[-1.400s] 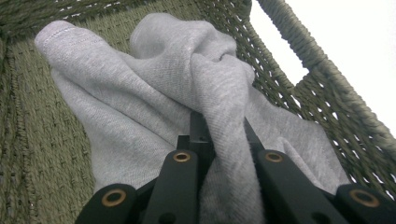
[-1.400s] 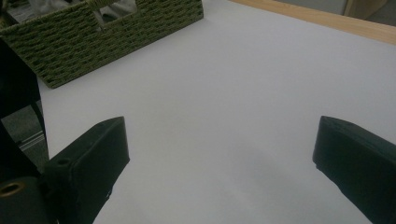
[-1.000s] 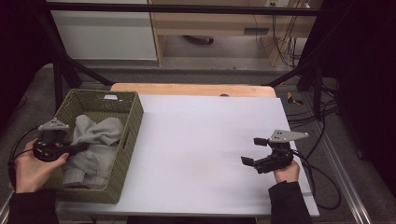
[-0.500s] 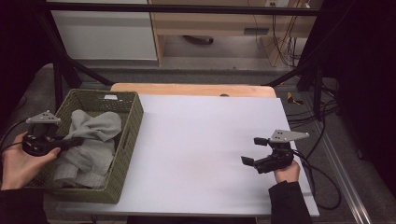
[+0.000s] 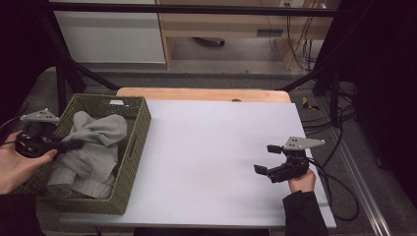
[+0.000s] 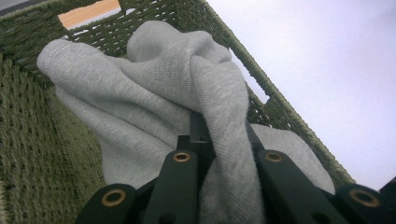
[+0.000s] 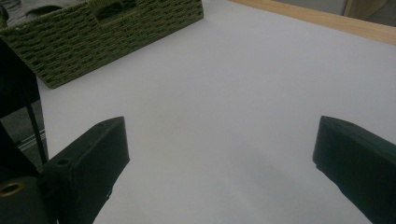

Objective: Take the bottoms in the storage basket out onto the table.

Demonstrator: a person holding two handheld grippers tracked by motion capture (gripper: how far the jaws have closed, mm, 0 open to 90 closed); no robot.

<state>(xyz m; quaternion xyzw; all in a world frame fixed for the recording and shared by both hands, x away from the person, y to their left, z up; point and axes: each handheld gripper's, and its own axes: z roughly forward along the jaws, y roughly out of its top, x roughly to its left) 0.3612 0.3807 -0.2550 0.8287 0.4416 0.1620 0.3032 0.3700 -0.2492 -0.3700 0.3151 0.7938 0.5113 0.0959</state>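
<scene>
White tabletop (image 5: 211, 147) filled the middle of the high view, with a strip of pale wood (image 5: 201, 94) along its far edge and dark frame bars and cables behind that. Nearest the person, the right gripper (image 5: 268, 158) rested low over the bare white surface at the right side, its 2 jaws spread wide with nothing between them; in the right gripper view the sheet ran clear ahead of both jaws toward the basket's outer wall. At the left side, the left gripper (image 5: 74, 144) reached in over the near rim of the green woven basket (image 5: 140, 123), its jaws closed tight on a fold of the grey cloth (image 5: 93, 147). In the left gripper view (image 6: 219, 154) that fold ran up between the 2 black jaws and bunched into a raised hump just ahead of the fingertips. Below and around the pinched fold, the remaining cloth lay heaped on the basket floor, against the far wall with its handle slot.
</scene>
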